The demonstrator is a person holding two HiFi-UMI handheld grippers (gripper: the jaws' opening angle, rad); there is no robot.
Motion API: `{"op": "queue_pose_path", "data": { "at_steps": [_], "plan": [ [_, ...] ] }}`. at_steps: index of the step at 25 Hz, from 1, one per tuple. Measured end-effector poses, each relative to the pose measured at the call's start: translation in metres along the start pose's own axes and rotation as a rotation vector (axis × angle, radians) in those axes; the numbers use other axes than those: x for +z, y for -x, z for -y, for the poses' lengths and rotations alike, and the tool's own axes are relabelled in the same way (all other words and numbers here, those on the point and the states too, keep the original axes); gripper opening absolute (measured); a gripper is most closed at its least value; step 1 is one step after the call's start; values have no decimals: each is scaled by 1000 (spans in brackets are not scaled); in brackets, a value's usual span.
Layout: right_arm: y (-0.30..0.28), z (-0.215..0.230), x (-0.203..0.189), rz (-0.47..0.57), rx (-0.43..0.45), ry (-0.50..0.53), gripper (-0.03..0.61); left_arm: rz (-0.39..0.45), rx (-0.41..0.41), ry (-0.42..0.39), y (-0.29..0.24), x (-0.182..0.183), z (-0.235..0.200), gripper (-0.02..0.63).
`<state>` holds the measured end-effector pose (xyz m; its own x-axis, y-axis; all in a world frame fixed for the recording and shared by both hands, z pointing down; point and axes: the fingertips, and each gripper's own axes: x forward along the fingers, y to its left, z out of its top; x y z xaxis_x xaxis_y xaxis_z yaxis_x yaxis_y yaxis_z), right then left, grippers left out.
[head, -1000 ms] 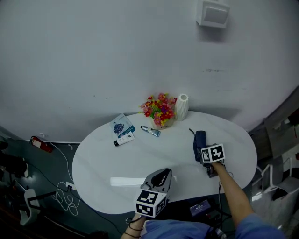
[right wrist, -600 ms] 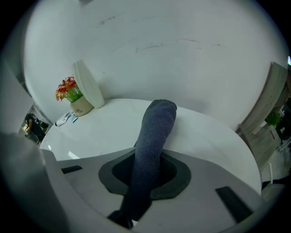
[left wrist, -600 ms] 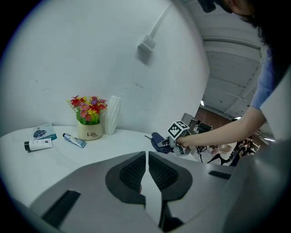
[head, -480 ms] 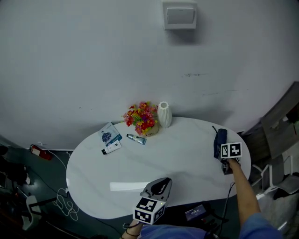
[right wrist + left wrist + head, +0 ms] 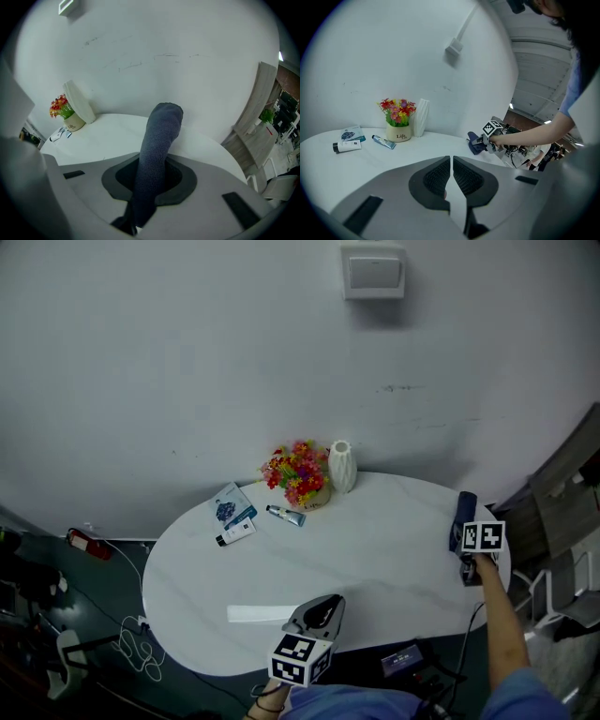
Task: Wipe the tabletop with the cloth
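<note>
White oval tabletop [image 5: 375, 549] spreads to the left of my right hand-held gripper [image 5: 469, 538], clamped on the dark blue cloth [image 5: 159, 140] at the table's edge, probably to start a sweep, while my left hand-held gripper [image 5: 452, 176] hangs closed and empty.

And there's the cloth [image 5: 159, 145], dark blue with a knitted weave, bunched into one long thick roll. It's clamped between the jaws of the right hand-held gripper [image 5: 467, 529] and sticks straight out ahead of them. It sits at the far right end of the white oval counter [image 5: 375, 559], near the rim. How firmly it presses on the surface can't be told.
</note>
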<state>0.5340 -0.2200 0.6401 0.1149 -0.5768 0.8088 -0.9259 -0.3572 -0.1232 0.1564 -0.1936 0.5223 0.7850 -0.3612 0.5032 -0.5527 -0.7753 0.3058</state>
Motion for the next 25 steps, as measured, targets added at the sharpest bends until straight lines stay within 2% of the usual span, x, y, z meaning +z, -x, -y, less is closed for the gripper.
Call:
{"op": "queue_pose_path", "data": {
  "at_steps": [5,8,11,16,25],
  "plan": [
    [17,-65,-4,33,59,104,69,35,34,20,29,-2,-23,23],
    [28,-117,-15,39,105,179,69,49,60,30,57,-10,-41,23],
    [37,-173,-28,48,149,208,69,49,97,38,89,-26,-63,23],
    [51,-279,-49,56,259,204,69,61,166,95,148,-55,-107,23],
    [64,-488,-104,5,488,382,69,108,317,184,257,-101,-189,23]
  ]
}}
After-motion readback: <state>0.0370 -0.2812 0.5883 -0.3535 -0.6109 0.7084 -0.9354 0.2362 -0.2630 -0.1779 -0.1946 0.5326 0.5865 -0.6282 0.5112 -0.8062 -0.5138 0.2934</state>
